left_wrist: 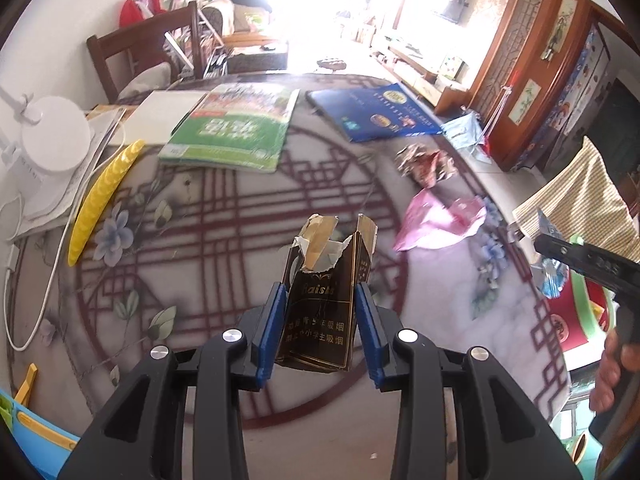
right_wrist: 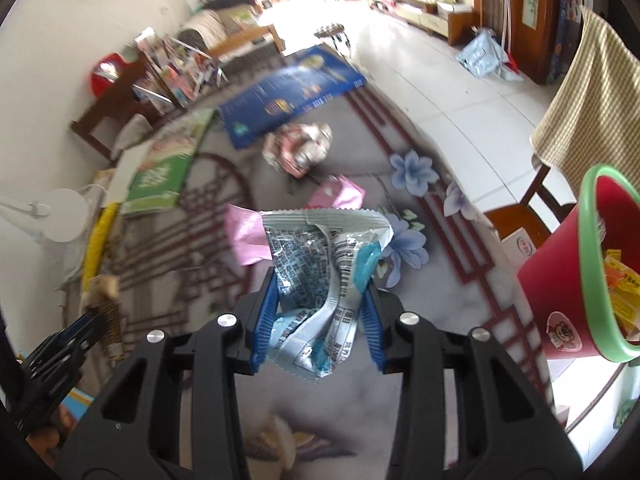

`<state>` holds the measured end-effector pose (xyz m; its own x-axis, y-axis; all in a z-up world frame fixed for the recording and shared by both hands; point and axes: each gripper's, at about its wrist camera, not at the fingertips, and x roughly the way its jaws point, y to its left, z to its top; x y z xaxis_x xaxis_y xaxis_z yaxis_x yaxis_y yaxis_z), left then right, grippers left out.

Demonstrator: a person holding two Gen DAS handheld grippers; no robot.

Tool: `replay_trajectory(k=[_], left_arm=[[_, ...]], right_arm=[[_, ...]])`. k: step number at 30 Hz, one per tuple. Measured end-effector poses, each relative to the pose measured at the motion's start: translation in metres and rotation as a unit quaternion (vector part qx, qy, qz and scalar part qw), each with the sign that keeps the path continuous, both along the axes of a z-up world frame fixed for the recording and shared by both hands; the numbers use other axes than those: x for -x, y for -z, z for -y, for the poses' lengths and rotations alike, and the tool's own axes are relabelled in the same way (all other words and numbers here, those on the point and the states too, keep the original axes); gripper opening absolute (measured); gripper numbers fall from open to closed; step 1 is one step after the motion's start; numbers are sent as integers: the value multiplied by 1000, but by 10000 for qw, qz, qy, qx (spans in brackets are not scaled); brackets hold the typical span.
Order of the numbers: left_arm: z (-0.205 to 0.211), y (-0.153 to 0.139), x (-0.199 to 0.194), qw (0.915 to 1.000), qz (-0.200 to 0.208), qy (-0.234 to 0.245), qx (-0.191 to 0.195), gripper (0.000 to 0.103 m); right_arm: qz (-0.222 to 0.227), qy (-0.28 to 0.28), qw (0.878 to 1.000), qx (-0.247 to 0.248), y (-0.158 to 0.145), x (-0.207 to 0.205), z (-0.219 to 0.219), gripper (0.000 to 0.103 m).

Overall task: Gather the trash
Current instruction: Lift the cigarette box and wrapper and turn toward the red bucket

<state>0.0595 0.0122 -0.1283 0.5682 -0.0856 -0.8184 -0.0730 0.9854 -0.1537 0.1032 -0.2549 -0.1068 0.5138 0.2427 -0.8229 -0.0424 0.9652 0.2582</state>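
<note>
- The left gripper (left_wrist: 320, 316) is clamped on a torn dark cigarette pack (left_wrist: 320, 312), held upright above the middle of the table (left_wrist: 224, 216), blue pads pressing its two sides.
- The right gripper (right_wrist: 320, 312) pinches a crumpled blue-and-white snack wrapper (right_wrist: 320, 276), lifted off the table near its right edge.
- More trash lies on the table toward the far right edge: a pink wrapper (left_wrist: 436, 220) and a crumpled reddish wrapper (left_wrist: 426, 162) just beyond it.
- The red bin (right_wrist: 568, 280) with a green rim stands off the table's right edge, already holding yellow packets.
- Risk: the wrapper is limp and gripped only at its bunched lower part, so a quick swing toward the bin could shake it loose onto the floor. The pack's torn top is loose; scraps could fall off it in transit.
- Only the right wrist view shows the bin's opening and contents; the left wrist view shows just a sliver of it behind the other gripper, but shows the yellow banana-shaped object (left_wrist: 102, 200) and the books at the far edge more sharply.
</note>
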Motion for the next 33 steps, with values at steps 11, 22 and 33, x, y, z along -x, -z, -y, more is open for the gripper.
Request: replay_trajectory(k=[11, 22, 33], left_arm=[[35, -34, -3, 9989, 416, 207, -20, 33], [53, -48, 7, 9983, 546, 172, -72, 33], [93, -56, 11, 9979, 583, 210, -171, 34]], right_arm=[[530, -292, 9981, -77, -46, 36, -7, 38], [757, -465, 9959, -139, -60, 51, 2, 38], [812, -567, 9946, -308, -64, 58, 36, 38]])
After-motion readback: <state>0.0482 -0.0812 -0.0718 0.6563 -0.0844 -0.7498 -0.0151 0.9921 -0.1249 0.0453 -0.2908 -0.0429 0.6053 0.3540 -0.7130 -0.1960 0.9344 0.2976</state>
